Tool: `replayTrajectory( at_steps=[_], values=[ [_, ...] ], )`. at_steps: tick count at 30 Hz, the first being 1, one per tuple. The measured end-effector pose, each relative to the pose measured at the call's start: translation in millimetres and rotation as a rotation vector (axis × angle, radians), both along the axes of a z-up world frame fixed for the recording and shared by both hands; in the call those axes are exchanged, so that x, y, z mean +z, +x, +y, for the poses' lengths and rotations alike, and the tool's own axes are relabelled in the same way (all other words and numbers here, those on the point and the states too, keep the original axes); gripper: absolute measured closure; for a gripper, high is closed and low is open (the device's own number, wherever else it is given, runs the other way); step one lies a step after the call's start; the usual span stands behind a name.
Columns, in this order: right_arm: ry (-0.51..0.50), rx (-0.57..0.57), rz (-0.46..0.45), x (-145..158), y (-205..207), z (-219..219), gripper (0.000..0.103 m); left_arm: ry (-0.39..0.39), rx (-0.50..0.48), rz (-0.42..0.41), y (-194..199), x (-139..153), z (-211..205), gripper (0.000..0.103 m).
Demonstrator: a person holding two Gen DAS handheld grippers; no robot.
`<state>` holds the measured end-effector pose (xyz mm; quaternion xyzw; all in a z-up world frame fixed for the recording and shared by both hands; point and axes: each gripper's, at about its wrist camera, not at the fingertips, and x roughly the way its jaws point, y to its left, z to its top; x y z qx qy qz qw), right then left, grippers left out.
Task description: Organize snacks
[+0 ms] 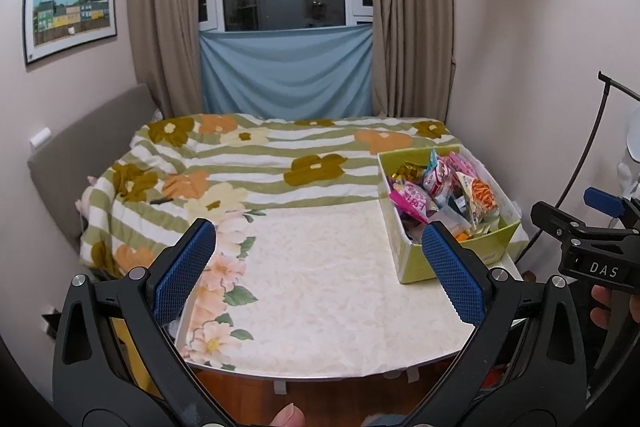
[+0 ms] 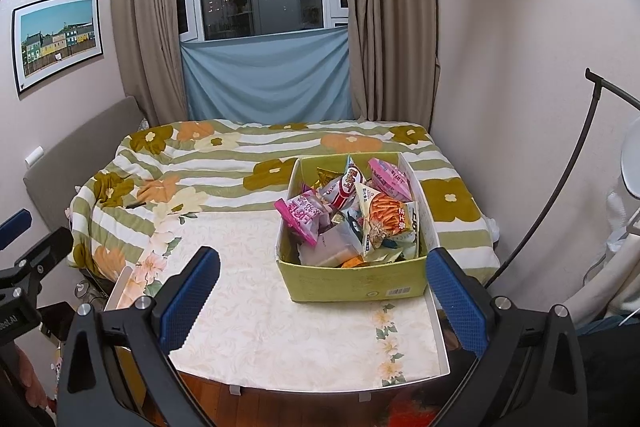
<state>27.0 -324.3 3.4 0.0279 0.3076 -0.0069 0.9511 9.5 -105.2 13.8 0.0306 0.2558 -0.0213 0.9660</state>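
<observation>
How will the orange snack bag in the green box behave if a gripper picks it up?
The orange snack bag looks puffed with air, so it is probably light and will crumple under the pads. Its glossy film may slip. It leans on other packets in the green box, so lifting it may shift them.

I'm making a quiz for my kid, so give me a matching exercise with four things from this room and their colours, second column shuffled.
Things:
1. snack box
2. cloth under the window
3. curtains
4. pads of the right hand-held gripper

Colours:
A. dark blue
B. yellow-green
C. beige-brown
D. light blue

Pairs: 1-B, 2-D, 3-C, 4-A
</observation>
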Motion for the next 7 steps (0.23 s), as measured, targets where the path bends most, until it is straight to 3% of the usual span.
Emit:
replayTrajectory(
  at_steps=[7],
  values=[
    [0.003, -0.001, 0.001, 0.0, 1.9, -1.3, 0.001, -0.006, -0.01, -0.015, -4.2, 0.1, -0.2, 0.001]
  ],
)
